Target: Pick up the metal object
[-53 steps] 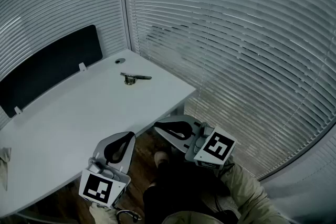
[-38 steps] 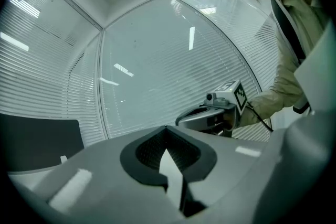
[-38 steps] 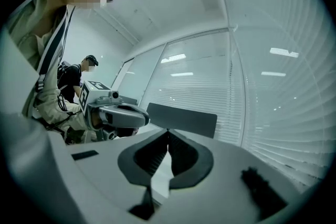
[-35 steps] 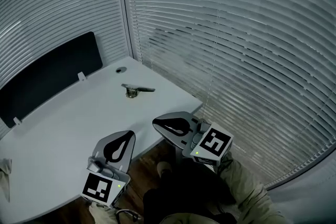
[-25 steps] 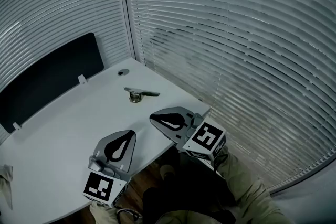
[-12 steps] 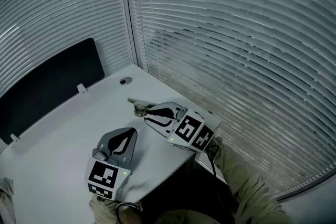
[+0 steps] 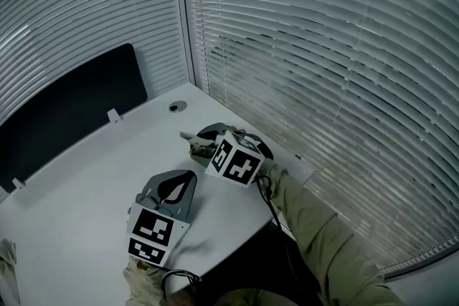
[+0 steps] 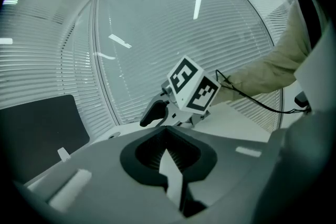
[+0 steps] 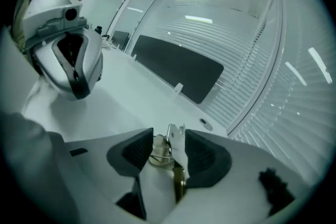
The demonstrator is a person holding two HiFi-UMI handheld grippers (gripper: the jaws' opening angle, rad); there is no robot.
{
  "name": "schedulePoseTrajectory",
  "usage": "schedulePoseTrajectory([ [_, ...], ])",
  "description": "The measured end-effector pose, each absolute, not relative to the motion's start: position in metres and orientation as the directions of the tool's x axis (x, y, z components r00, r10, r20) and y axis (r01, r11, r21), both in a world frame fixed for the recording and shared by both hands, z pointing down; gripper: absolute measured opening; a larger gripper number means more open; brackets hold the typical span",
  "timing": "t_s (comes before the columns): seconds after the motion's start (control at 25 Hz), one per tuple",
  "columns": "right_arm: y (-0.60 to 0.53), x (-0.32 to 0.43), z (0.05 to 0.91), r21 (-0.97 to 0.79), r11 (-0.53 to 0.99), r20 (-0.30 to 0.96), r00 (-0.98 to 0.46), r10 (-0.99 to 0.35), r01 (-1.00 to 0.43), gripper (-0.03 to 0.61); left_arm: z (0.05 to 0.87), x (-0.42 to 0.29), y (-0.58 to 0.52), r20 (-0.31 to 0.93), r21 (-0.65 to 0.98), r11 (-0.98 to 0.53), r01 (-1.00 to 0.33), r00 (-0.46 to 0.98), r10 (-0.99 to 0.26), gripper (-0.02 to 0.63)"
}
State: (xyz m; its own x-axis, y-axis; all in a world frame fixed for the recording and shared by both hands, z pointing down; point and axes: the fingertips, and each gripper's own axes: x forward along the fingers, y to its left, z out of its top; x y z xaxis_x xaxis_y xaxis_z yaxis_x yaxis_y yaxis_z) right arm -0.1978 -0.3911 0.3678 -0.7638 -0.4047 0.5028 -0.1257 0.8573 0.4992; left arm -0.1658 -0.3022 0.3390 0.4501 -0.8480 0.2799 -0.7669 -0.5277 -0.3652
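The metal object [image 7: 193, 147], a small silvery piece with a thin handle, lies on the white table [image 7: 86, 175] near its far right corner. My right gripper [image 7: 209, 139] is down over it, and its jaws are opening. In the right gripper view the metal object [image 9: 159, 152] sits in the gap between the two dark pads [image 9: 134, 150], with space on both sides. My left gripper [image 7: 188, 178] hovers over the table a little nearer to me, shut and empty. In the left gripper view its jaws [image 8: 167, 131] meet, and the right gripper [image 8: 156, 112] shows beyond them.
A black panel [image 7: 64, 111] stands along the table's far left edge. Slatted blinds [image 7: 323, 46] close off the back and the right side. A round cable hole [image 7: 176, 107] sits in the table's far corner. The table's near right edge [image 7: 287, 154] lies under my right sleeve.
My right gripper has moved forward over the table and down onto the metal object, which now sits between its jaws. The left gripper has come forward over the table.
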Motion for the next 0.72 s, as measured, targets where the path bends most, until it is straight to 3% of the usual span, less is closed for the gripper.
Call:
schedulePoseTrajectory([
  [0.16,-0.405,-0.202,0.387,0.510,0.854,0.578,-0.693,-0.430,-0.105,0.179,0.344,-0.168,-0.304,0.275,-0.363,-0.526,-0.769,0.451,-0.849,0.006],
  [0.24,-0.410,-0.201,0.388,0.539,0.834,0.578,-0.668,-0.469,-0.118,0.094,0.344,-0.167,-0.303,0.274,-0.364,-0.527,-0.768,0.453,-0.848,0.006],
  [0.28,-0.412,-0.200,0.386,0.545,0.828,0.573,-0.663,-0.481,-0.129,0.083,0.343,-0.167,-0.303,0.276,-0.363,-0.528,-0.767,0.453,-0.848,0.006],
  [0.72,-0.405,-0.195,0.381,0.554,0.818,0.542,-0.679,-0.495,-0.154,0.061,0.344,-0.164,-0.302,0.275,-0.367,-0.523,-0.770,0.447,-0.851,0.006],
])
